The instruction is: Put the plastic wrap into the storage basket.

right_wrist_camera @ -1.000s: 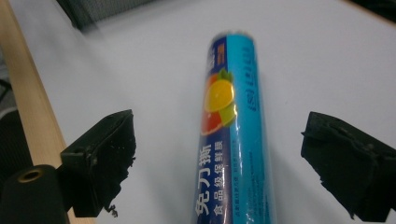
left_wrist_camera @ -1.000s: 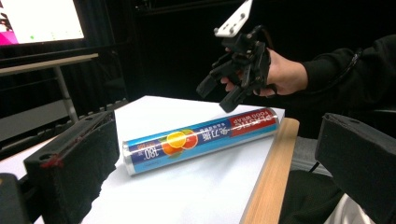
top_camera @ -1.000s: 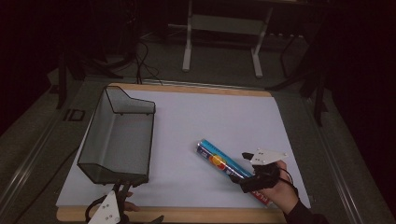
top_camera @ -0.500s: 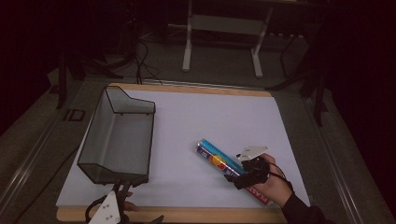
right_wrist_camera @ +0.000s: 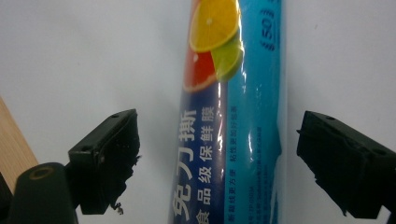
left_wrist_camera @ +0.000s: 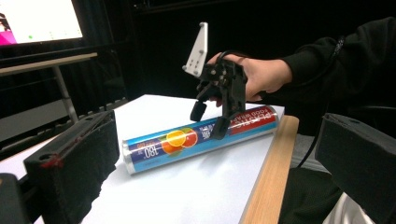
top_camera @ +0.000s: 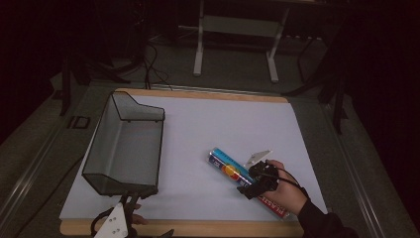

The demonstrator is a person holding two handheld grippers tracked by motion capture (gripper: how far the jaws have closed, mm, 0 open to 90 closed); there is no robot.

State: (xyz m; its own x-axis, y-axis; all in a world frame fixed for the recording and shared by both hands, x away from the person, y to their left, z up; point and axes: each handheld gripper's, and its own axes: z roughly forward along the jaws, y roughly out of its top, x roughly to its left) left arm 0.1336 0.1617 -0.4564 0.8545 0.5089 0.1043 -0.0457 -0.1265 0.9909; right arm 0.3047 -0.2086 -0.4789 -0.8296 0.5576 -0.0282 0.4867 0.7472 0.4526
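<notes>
A glossy printed cylinder of cling wrap (top_camera: 233, 170) lies flat on the white counter (top_camera: 228, 124), right of a dark wire-mesh basket (top_camera: 126, 144). The right tool (top_camera: 252, 182) straddles it, wide open, holding nothing. The left tool (left_wrist_camera: 210, 172) gapes open at the counter's wooden edge.

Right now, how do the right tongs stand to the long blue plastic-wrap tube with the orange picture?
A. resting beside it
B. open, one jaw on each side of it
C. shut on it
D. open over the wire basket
B: in the right gripper view the right tongs are open, jaws either side of the blue tube, gaps showing.
</notes>
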